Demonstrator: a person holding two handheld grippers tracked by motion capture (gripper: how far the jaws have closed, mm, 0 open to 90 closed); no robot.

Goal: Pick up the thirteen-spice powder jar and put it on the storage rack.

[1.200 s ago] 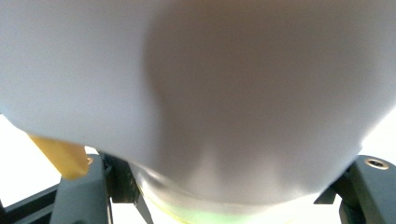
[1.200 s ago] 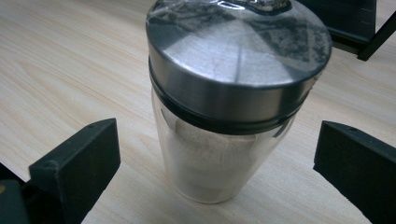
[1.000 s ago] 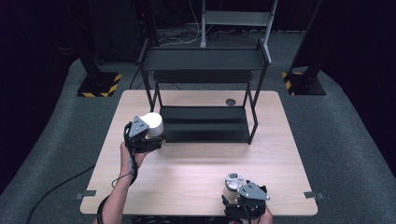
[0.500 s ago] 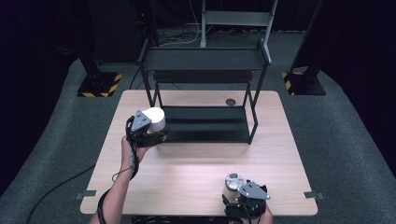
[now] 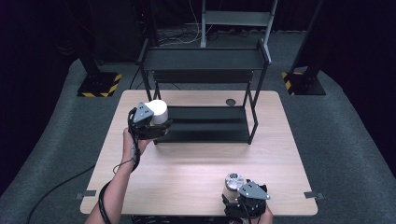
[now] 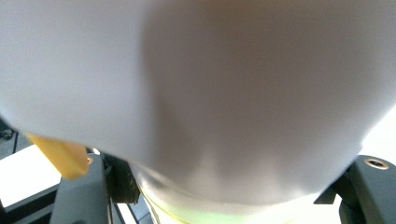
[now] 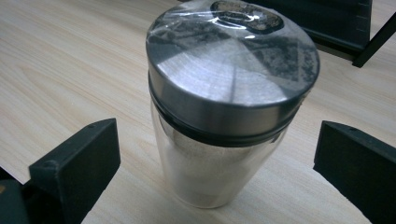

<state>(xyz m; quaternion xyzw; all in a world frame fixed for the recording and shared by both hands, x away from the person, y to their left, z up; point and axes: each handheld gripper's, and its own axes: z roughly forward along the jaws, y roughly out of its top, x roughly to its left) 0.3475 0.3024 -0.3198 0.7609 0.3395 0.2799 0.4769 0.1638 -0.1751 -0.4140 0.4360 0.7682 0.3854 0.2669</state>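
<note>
Now the left gripper (image 5: 156, 122) clamps a white cup (image 5: 157, 111) just before the shelf (image 5: 205, 123); level it going in. Right gripper (image 5: 233, 193) stands open around the jar (image 7: 224, 102).

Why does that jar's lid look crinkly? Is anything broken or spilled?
Nothing is broken or spilled. The jar stands upright on the table; its metal lid is covered with wrinkled clear film. That is the one odd thing.

A light wooden table (image 5: 187, 186) carries a black two-tier shelf rack (image 5: 205, 123) and a metal-lidded glass jar (image 5: 233, 183).
</note>
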